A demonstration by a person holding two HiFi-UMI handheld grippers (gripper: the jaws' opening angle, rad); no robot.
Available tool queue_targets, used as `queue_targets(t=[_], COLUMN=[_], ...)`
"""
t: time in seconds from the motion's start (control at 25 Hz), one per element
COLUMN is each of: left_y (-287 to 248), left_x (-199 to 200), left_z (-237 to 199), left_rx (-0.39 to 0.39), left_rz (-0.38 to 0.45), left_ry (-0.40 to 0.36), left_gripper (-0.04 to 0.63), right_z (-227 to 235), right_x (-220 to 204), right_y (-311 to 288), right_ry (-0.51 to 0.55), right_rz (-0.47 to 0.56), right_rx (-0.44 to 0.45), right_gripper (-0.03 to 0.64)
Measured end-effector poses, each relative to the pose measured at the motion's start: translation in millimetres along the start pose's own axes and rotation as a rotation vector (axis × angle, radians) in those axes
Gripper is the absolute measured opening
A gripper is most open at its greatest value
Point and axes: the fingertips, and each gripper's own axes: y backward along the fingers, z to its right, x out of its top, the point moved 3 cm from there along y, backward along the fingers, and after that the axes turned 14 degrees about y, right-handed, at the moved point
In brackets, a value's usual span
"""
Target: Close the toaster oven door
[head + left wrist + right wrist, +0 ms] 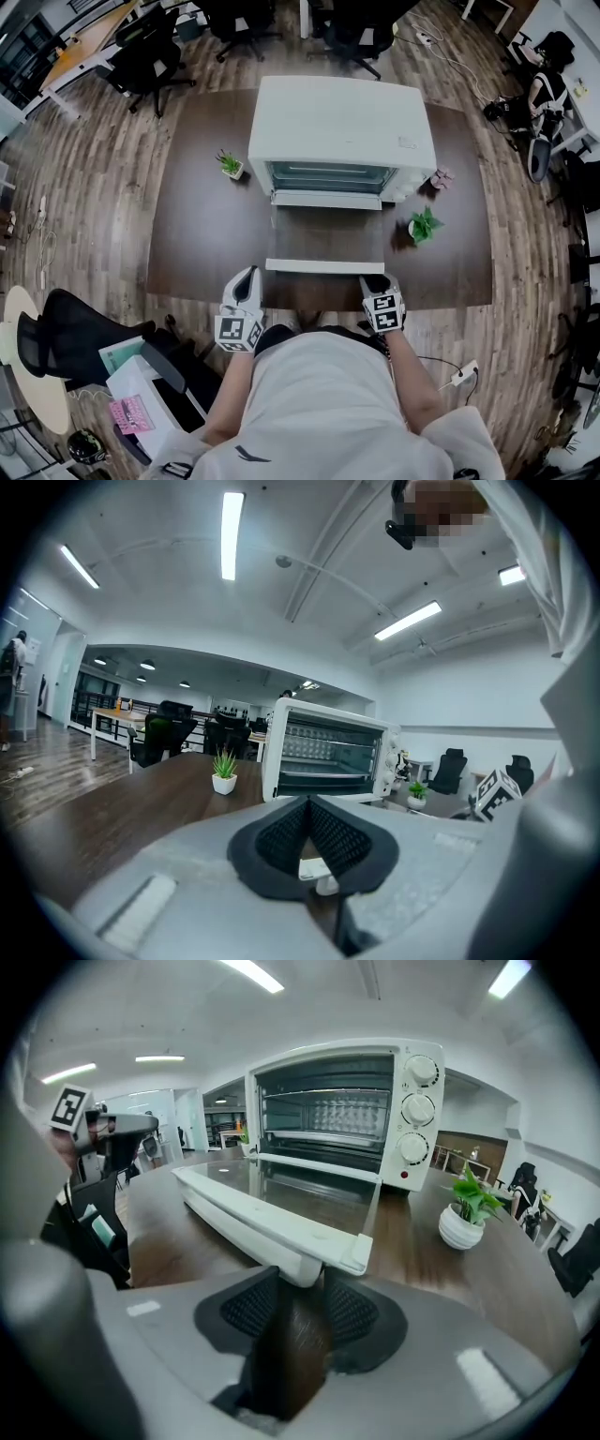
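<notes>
The white toaster oven [342,122] [328,747] [347,1110] stands at the middle of the dark table [197,234]. Its glass door [326,234] [281,1185] lies flat open toward me, the white handle bar [323,266] [272,1218] along its front edge. My right gripper [375,281] [298,1283] sits at the bar's right end, with that end filling the gap between its pads. My left gripper [247,281] [307,803] hovers at the table's front edge just left of the door, pads meeting at the tips with nothing held.
A small potted plant [230,166] [224,771] stands left of the oven. Another plant [422,227] [467,1208] stands right of the door, and a pink item [441,178] sits by the oven's right side. Office chairs [150,52] stand beyond the table.
</notes>
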Motion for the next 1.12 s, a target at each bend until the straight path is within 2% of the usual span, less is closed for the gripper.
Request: queue_targets(t=[0.48,0.76,0.88,1.12], left_y=[3.2,4.7,1.2,-16.2], left_x=[-4.6,-14.2,-19.1,-44.2], left_z=[-9.6,-8.5,-1.5,15.0], left_rx=[0.005,-0.001,-0.028,-0.134], left_rz=[-0.014,-0.045,-0.071,-0.176], left_ry=[0.000,-0.004,-0.030,-0.090], left_gripper=[0.004,0.003,0.005,0.004], right_z=[-1.8,6.4,11.3,24.8], right_x=[2.8,23.9,35.3,66.8], right_y=[3.6,25.6,36.7,55.4], right_ry=[-0.024,-0.037,-0.049,-0.079], right_rz=[-0.012,0.025,0.033,0.055], right_rx=[-0.007,0.011,0.028,0.062], right_gripper=[0.143,0.144,0.144,0.147])
